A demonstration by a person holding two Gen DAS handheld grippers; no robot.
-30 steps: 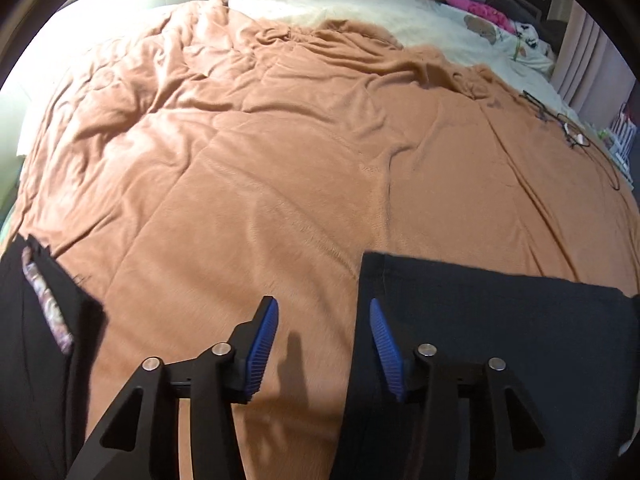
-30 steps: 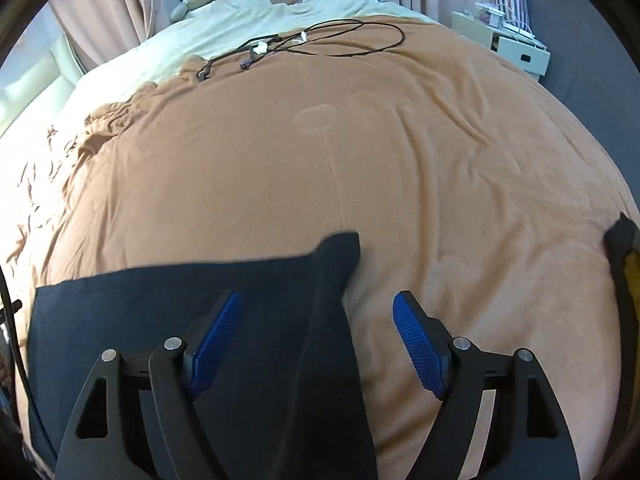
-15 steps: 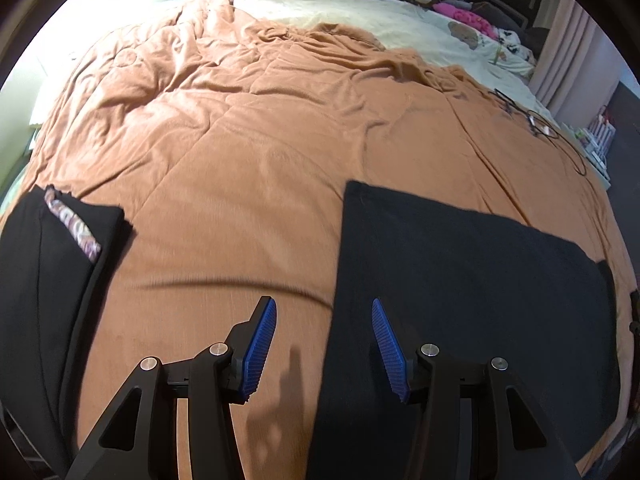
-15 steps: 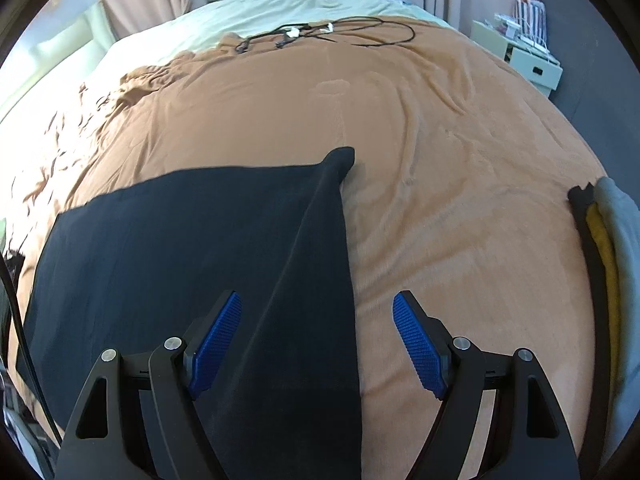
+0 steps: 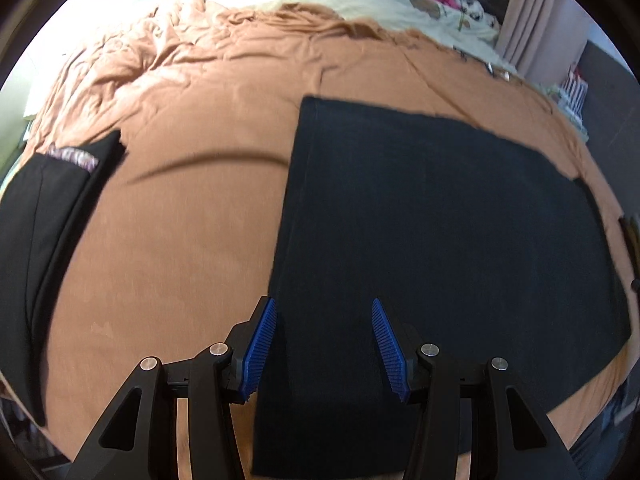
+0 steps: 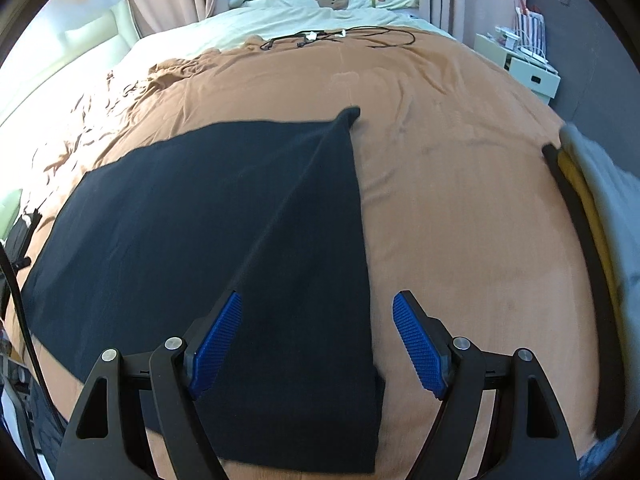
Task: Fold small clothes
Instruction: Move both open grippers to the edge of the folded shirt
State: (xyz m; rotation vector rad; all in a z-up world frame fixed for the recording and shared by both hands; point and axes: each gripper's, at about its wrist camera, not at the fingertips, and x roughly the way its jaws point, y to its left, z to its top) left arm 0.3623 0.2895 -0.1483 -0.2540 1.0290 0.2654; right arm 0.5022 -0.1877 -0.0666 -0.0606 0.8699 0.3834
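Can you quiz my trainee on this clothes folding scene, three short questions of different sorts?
1. True or false: the left hand-held gripper is clamped on the black garment.
2. Multiple choice: what lies on the far part of the orange bedspread in the right wrist view? A) black cables B) a book C) shoes
3. Fill in: at the right edge, the stack of folded clothes shows black, ___ and pale grey layers.

Key: 1 false, both hand-held grippers, the right one included, are open; 2 A, the black cables; 3 yellow.
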